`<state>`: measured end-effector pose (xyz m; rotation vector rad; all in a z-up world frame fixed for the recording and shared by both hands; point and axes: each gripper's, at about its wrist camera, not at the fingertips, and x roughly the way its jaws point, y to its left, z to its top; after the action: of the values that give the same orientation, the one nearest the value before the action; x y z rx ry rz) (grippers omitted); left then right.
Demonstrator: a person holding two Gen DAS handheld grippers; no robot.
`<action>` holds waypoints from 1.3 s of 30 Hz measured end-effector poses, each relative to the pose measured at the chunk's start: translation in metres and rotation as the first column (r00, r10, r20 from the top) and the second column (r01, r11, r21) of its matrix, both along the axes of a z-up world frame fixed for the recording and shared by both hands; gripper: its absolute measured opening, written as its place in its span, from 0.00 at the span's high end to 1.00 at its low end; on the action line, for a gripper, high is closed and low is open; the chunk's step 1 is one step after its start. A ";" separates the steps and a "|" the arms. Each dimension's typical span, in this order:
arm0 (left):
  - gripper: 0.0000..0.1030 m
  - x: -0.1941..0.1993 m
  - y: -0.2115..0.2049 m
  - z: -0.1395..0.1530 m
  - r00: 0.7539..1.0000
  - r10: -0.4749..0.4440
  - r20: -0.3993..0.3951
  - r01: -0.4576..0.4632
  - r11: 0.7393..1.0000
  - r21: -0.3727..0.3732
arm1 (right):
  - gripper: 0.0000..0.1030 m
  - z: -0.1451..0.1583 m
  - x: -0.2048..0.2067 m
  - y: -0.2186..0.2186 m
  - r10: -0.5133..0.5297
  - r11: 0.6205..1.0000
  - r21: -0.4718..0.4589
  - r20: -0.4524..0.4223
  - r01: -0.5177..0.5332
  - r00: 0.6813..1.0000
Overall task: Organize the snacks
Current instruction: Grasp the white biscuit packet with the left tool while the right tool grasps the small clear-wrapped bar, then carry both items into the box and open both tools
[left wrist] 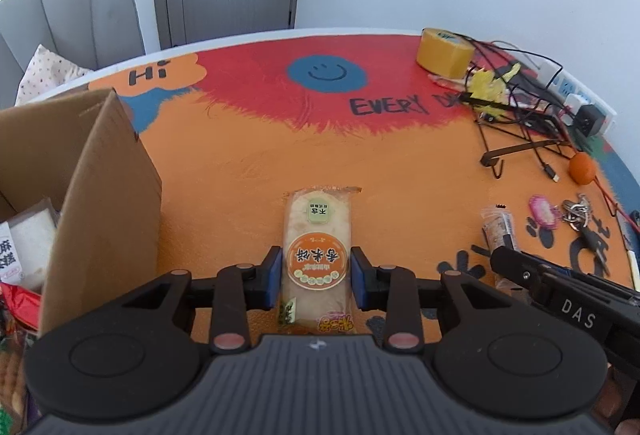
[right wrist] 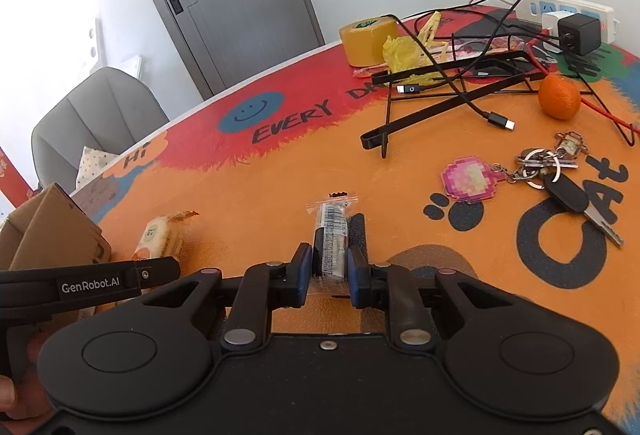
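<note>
A round table (left wrist: pixel 248 163) with a painted top in orange, red and blue, its colour brushed on in rough strokes, fills most of both views. At the left edge of the left wrist view an open box (left wrist: pixel 100 195) of plain brown corrugated cardboard is seen, with packets lying inside it.

At the lower centre of that view a rice cracker packet (left wrist: pixel 317 255) lies flat on the table: a long, clear glossy wrapper with crimped ends and a round orange label. Its long axis runs straight up the frame, away from the camera. The left gripper (left wrist: pixel 316 277) is seen with its blue pads set against the two long sides of the packet, nearly closed upon it.

At the lower centre of the right wrist view a smaller snack bar (right wrist: pixel 331 239), slim and wrapped in clear film with a barcode, is found lying on the table. It likewise points up the frame, tilted slightly to the right. The right gripper (right wrist: pixel 328 275) is closed on its near end, the pads pressed against both sides.

At the right of that view a smooth round orange (right wrist: pixel 559 97) and a bunch of metal keys (right wrist: pixel 560 179) are seen.
</note>
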<state>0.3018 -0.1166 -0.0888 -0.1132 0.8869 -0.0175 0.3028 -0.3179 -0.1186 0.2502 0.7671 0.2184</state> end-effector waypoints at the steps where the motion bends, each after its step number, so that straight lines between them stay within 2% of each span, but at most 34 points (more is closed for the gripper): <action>1: 0.67 -0.001 0.000 0.002 1.000 -0.002 0.003 0.002 1.000 -0.004 | 0.80 0.002 -0.001 0.000 0.000 1.000 0.002 0.003 0.000 1.000; 19: 0.67 -0.043 0.029 0.053 0.992 0.028 0.121 -0.021 0.998 -0.057 | 0.80 0.042 -0.026 0.032 0.031 0.999 0.010 0.104 -0.033 0.994; 39: 0.67 -0.093 0.084 0.083 0.975 0.117 0.189 -0.099 0.990 -0.102 | 0.80 0.073 -0.053 0.080 0.097 0.995 0.007 0.185 -0.100 0.978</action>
<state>0.2093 -0.0331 -0.0054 -0.2418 0.6835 0.0317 0.2493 -0.2378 -0.0452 0.2043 0.5946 0.3371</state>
